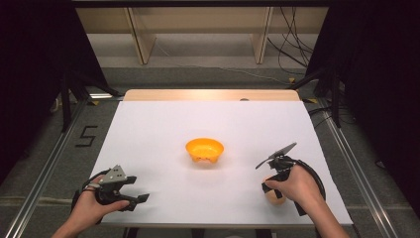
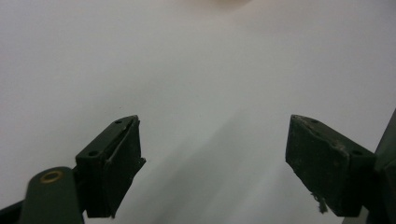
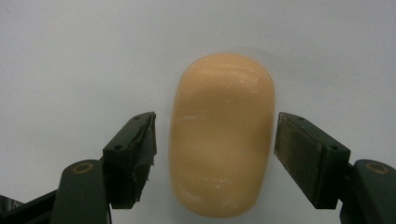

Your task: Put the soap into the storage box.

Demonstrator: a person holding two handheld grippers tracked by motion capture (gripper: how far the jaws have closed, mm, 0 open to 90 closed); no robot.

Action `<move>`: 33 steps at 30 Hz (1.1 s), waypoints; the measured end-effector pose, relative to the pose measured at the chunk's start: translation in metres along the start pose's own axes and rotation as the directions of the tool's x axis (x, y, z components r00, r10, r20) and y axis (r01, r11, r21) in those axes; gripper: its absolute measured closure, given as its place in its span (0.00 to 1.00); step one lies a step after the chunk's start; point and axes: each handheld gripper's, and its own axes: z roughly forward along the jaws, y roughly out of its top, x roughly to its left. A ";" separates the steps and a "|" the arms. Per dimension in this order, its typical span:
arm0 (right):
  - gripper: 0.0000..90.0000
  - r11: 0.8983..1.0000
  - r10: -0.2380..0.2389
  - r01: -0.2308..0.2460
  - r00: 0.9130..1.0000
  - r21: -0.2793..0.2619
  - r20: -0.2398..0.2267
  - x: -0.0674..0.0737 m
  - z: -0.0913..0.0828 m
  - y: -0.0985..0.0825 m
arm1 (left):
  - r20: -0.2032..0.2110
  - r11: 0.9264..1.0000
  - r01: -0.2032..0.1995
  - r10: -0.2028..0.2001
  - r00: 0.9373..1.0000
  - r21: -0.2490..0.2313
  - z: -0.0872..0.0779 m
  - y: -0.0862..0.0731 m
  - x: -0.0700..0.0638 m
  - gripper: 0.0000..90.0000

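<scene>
An orange bowl (image 1: 204, 149) stands at the middle of the white table (image 1: 163, 124). A tan, oblong bread-like roll (image 3: 221, 133) lies on the table at the front right, partly hidden under the person's right hand in the high view (image 1: 274, 197). My right gripper (image 3: 215, 154) points down over it, open, with a jaw on either side of the roll and small gaps between. My left gripper (image 1: 140, 199) rests at the front left, held by the left hand, open with nothing between its jaws (image 2: 212, 158).
The table's front edge lies just below both hands. A wooden strip (image 1: 212, 94) runs along the table's far edge, with shelving legs and cables on the floor beyond. Metal rails flank the table on both sides.
</scene>
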 end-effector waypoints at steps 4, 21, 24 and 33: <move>0.33 1.000 -0.010 0.010 1.000 0.021 -0.003 0.000 0.004 0.002 | 0.005 1.000 -0.005 0.005 1.000 0.003 0.000 0.000 0.000 0.20; 0.33 0.998 -0.021 0.021 1.000 0.060 0.011 0.000 0.019 0.005 | 0.004 1.000 -0.003 0.003 1.000 0.003 0.000 0.000 0.000 0.20; 0.35 0.997 -0.040 0.038 0.999 0.073 0.028 -0.002 0.020 0.006 | 0.005 1.000 -0.003 0.003 1.000 0.003 0.000 0.000 0.000 0.20; 0.36 0.994 -0.051 0.052 0.999 0.092 -0.018 -0.002 0.024 0.008 | 0.005 1.000 -0.003 0.003 1.000 0.005 0.000 0.000 0.000 0.20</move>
